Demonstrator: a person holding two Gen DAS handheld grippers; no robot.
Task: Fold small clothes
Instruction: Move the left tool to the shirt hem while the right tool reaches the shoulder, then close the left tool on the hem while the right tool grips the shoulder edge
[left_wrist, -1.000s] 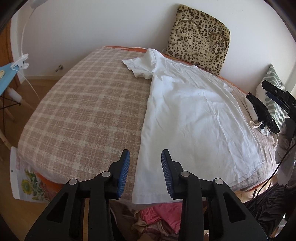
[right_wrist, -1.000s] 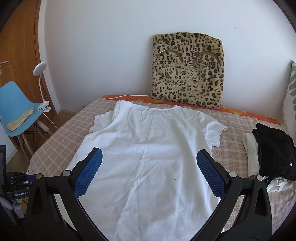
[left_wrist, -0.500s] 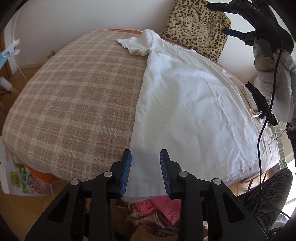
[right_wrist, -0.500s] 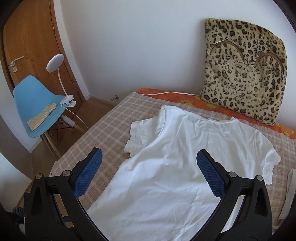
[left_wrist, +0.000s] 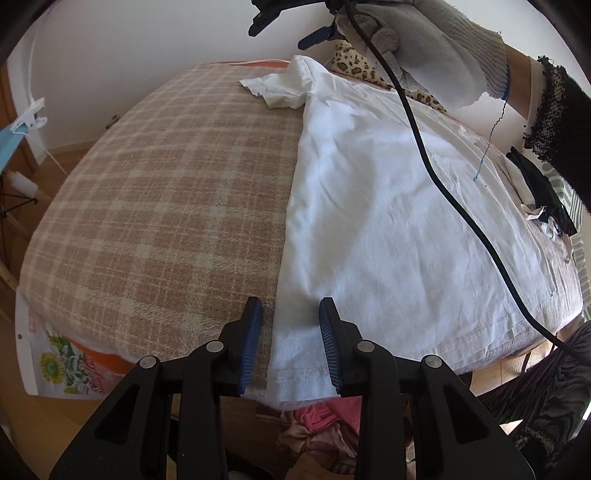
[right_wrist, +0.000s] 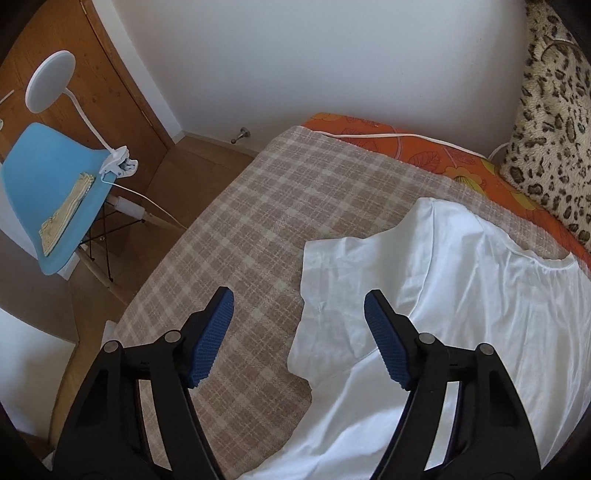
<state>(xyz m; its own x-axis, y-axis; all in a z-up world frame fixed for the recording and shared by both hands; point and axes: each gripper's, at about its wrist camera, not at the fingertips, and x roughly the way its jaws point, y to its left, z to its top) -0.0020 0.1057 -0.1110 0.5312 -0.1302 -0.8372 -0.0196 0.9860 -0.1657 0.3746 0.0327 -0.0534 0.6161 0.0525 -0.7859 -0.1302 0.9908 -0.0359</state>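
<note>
A white T-shirt (left_wrist: 388, 206) lies spread flat on the plaid bed cover (left_wrist: 166, 177). My left gripper (left_wrist: 290, 343) is open, low over the shirt's near left hem corner, its jaws on either side of the side edge. My right gripper (right_wrist: 298, 341) is open and hovers over the shirt's left sleeve (right_wrist: 332, 295), one jaw over the plaid cover, the other over the shirt (right_wrist: 480, 332). The right gripper also shows at the top of the left wrist view (left_wrist: 291, 26), held by a gloved hand above the sleeve.
A leopard cushion (right_wrist: 550, 122) leans on the wall behind the bed. Dark folded clothes (left_wrist: 543, 192) lie at the bed's right side. A blue chair (right_wrist: 48, 199) with a clip lamp (right_wrist: 51, 81) stands left of the bed. Pink clothes (left_wrist: 332, 413) lie below the near edge.
My left gripper has come down closer to the hem corner. My right gripper has swung left and forward to the left sleeve, and its jaws have narrowed a little.
</note>
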